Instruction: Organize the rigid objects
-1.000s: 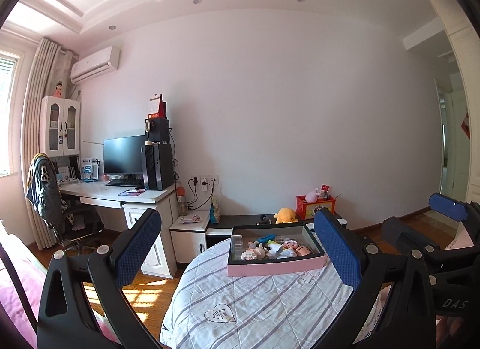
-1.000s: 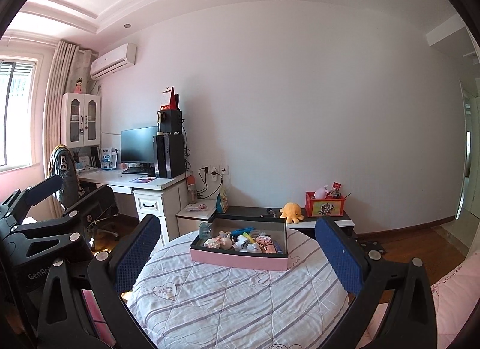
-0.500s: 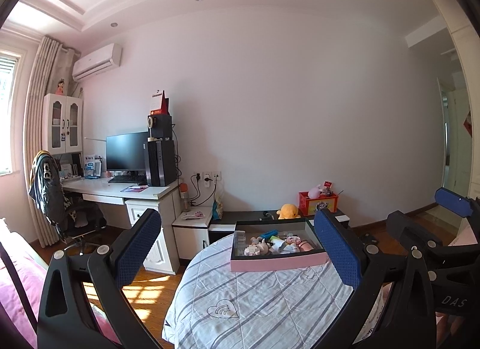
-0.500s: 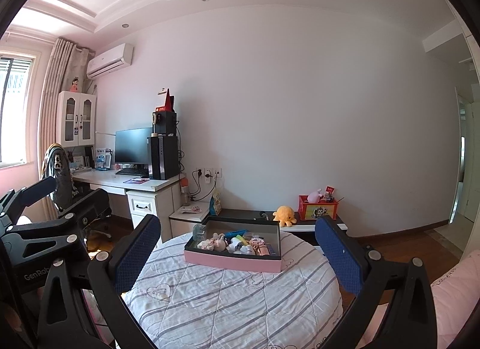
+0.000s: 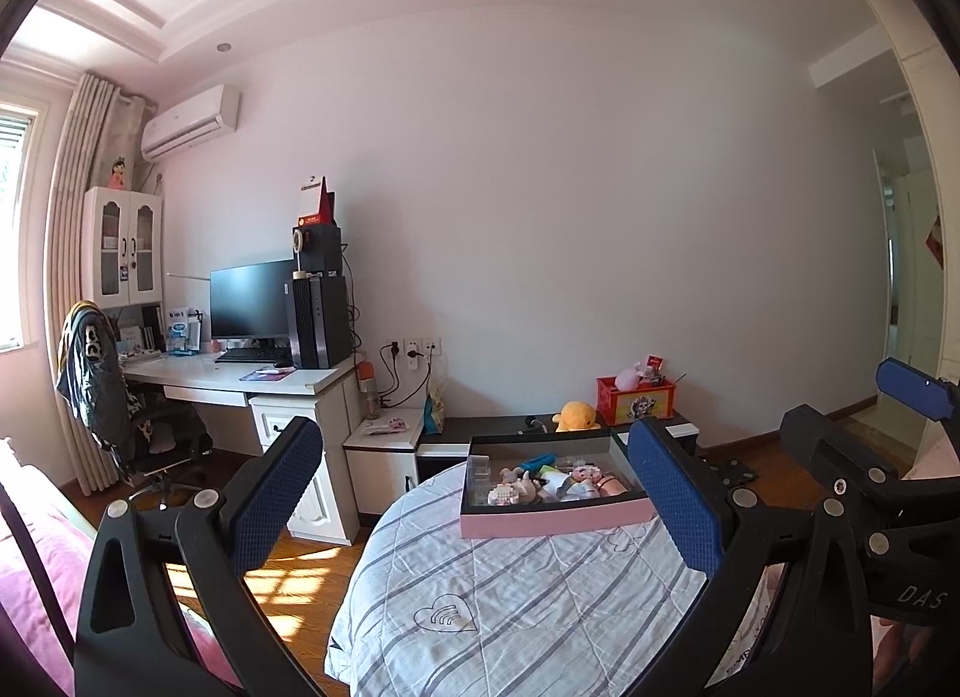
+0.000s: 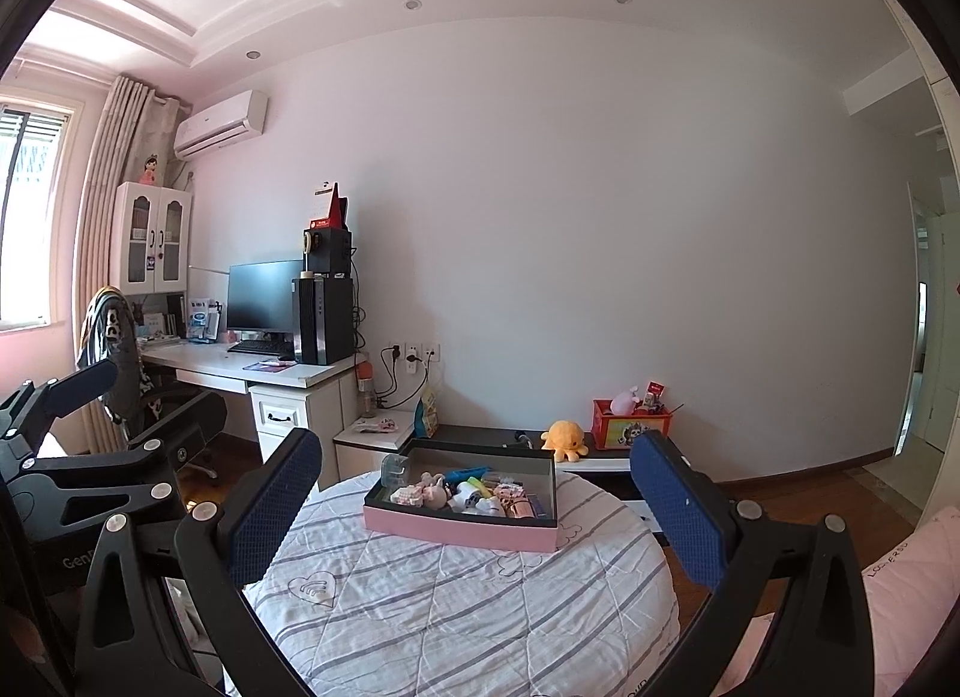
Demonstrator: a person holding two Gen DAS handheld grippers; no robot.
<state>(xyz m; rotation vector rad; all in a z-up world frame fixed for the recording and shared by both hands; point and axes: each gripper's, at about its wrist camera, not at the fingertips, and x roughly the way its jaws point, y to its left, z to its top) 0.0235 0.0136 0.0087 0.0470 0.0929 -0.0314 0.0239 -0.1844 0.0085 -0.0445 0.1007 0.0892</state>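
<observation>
A pink open box (image 5: 555, 520) (image 6: 459, 529) sits on a round table covered with a striped quilt (image 5: 528, 607) (image 6: 456, 595). It holds several small toys and figures (image 5: 540, 481) (image 6: 468, 493). My left gripper (image 5: 474, 493) is open and empty, held above the near side of the table, the box far ahead between its fingers. My right gripper (image 6: 474, 499) is open and empty, also well short of the box. Each gripper shows at the edge of the other's view.
A white desk (image 5: 240, 382) with a monitor and computer tower stands at the left wall, a chair (image 5: 120, 409) beside it. A low dark bench (image 6: 510, 436) behind the table carries a yellow plush (image 6: 563, 438) and a red box (image 6: 630, 427). Wooden floor surrounds the table.
Both grippers have drifted slightly: the box sits a little further right in the left view and further left and lower in the right view. Both stay open.
</observation>
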